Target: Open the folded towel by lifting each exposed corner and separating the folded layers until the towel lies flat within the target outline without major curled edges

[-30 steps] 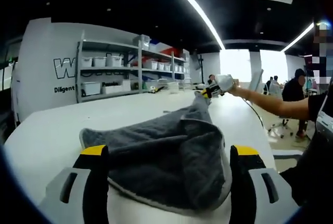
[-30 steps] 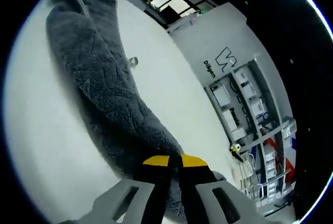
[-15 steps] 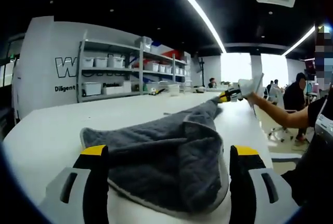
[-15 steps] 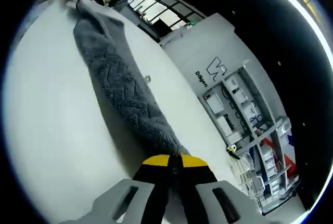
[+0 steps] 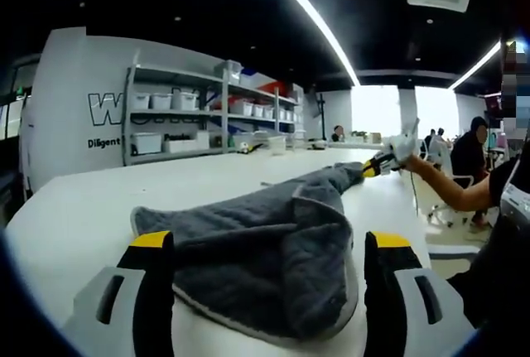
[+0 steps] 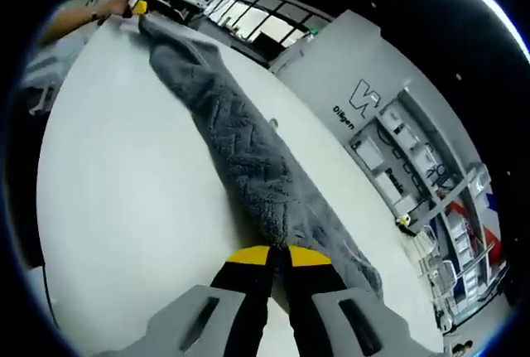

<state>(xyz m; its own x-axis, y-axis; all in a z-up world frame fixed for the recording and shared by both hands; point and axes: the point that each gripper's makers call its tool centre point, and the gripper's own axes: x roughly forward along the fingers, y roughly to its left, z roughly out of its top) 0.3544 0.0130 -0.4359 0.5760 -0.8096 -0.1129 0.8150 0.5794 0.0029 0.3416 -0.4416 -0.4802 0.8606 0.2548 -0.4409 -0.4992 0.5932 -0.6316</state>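
A plush grey towel (image 5: 265, 249) with a pale stitched hem lies on the white table (image 5: 74, 216), its thick folded end between the left gripper's (image 5: 263, 245) spread jaws, while the right gripper (image 6: 277, 255), clamped on its far corner, has drawn it longer and flatter than before.

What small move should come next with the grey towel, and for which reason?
Probably the left tool should close on the near end of the towel and hold it. Its jaws stand open around that bunched, folded end. The right tool is shut on the far corner, with the cloth stretched into a narrow band along the table, so a second hold would let the layers be spread.
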